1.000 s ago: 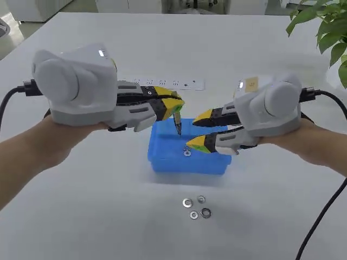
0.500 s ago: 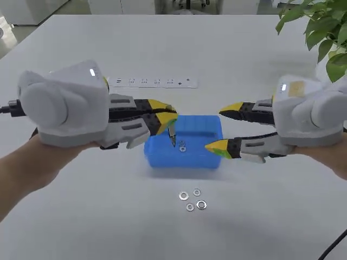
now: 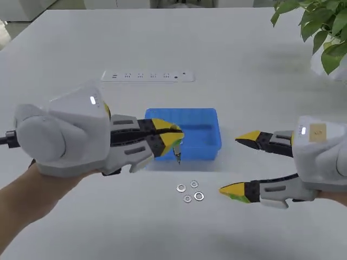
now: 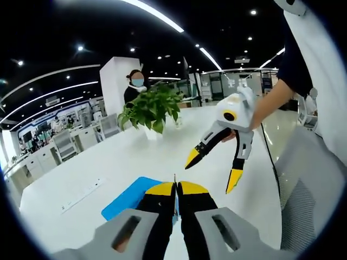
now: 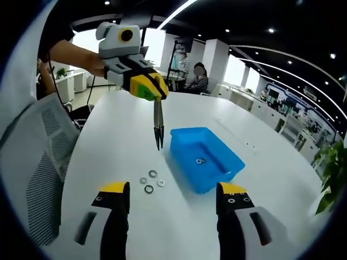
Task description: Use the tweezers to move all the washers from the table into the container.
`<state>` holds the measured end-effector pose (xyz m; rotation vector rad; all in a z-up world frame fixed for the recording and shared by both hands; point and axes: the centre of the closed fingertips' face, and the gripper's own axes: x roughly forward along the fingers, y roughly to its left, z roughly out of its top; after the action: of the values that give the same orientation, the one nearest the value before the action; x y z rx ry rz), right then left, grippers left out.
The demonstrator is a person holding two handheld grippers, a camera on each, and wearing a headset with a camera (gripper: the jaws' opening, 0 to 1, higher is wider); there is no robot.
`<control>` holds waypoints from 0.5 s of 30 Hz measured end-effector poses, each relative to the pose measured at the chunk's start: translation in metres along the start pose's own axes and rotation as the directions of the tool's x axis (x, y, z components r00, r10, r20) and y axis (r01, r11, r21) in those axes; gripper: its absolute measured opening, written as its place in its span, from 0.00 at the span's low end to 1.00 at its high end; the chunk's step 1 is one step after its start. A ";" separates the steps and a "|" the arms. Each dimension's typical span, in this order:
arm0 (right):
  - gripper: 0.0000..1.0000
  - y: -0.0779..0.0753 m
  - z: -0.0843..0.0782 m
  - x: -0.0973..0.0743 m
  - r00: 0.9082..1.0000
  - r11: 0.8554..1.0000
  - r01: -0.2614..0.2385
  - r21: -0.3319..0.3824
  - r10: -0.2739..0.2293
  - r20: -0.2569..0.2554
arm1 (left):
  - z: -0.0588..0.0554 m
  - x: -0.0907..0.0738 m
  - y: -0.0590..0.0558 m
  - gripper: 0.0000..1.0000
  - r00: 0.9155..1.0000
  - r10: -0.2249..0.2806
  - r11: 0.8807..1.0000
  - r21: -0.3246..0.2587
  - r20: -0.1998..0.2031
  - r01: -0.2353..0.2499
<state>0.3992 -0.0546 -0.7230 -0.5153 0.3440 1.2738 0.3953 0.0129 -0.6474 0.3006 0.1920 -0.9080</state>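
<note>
My left gripper (image 3: 174, 136) is shut on a pair of slim tweezers (image 3: 177, 156). Their tips point down just in front of the blue container (image 3: 201, 118). Several small metal washers (image 3: 190, 191) lie on the white table a little below and right of the tips. In the right gripper view the tweezers (image 5: 158, 127) hang above the washers (image 5: 151, 181), and a couple of washers (image 5: 200, 160) lie inside the container (image 5: 218, 169). My right gripper (image 3: 231, 165) is open and holds nothing, to the right of the loose washers. The left gripper (image 4: 175, 187) pinches the tweezers (image 4: 174, 179) between its yellow tips.
A white power strip (image 3: 147, 76) lies beyond the container. A potted plant (image 3: 317, 30) stands at the far right corner. In the left gripper view, the right gripper (image 4: 225, 141) hangs ahead and a person (image 4: 134, 86) stands behind the plant.
Both grippers pulled back toward me. The tweezers moved from over the container's inside to just in front of it, near the loose washers. The right gripper swung out to the right.
</note>
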 end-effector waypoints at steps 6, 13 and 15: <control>0.73 0.016 -0.010 -0.003 1.000 0.999 -0.021 0.037 0.021 -0.003 | -0.008 0.000 -0.011 0.05 1.000 -0.003 0.999 -0.054 0.020 0.004; 0.78 0.031 -0.022 -0.003 0.999 0.997 -0.036 0.069 0.037 -0.018 | -0.018 0.004 -0.029 0.05 0.998 -0.052 0.997 -0.062 0.019 0.053; 0.79 0.035 -0.022 -0.002 0.999 0.996 -0.036 0.087 0.037 -0.012 | -0.020 0.006 -0.033 0.05 0.998 -0.068 0.995 -0.070 0.018 0.069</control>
<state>0.3660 -0.0616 -0.7465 -0.4461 0.4198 1.2853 0.3714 -0.0036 -0.6740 0.2224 0.2200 -0.9691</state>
